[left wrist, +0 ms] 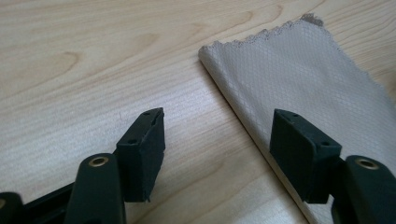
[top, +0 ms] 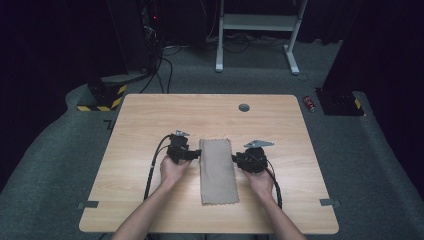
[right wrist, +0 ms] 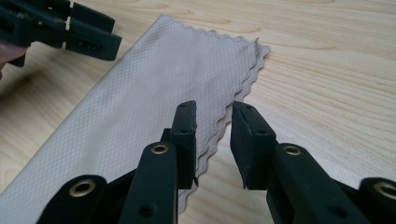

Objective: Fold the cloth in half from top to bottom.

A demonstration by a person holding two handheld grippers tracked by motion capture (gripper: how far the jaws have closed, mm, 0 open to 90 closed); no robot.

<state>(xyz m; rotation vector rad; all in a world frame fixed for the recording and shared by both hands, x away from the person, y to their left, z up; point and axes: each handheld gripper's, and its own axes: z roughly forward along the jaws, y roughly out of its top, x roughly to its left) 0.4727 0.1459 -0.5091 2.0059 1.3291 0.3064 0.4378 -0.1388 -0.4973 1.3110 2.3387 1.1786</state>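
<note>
One folded beige cloth [top: 218,171], lying flat on one wooden table [top: 150,120]. Two black grippers: the left gripper [top: 196,154] at one long side of the cloth, the right gripper [top: 234,159] at the other. Two hands on them, left hand [top: 172,171] and right hand [top: 261,181]. Two jaws per gripper, four in all. One round grey plug [top: 244,107] in the tabletop. Two grey tape strips at the near table corners. One small red can [top: 309,103] on the floor. One white frame [top: 257,25] beyond.
</note>
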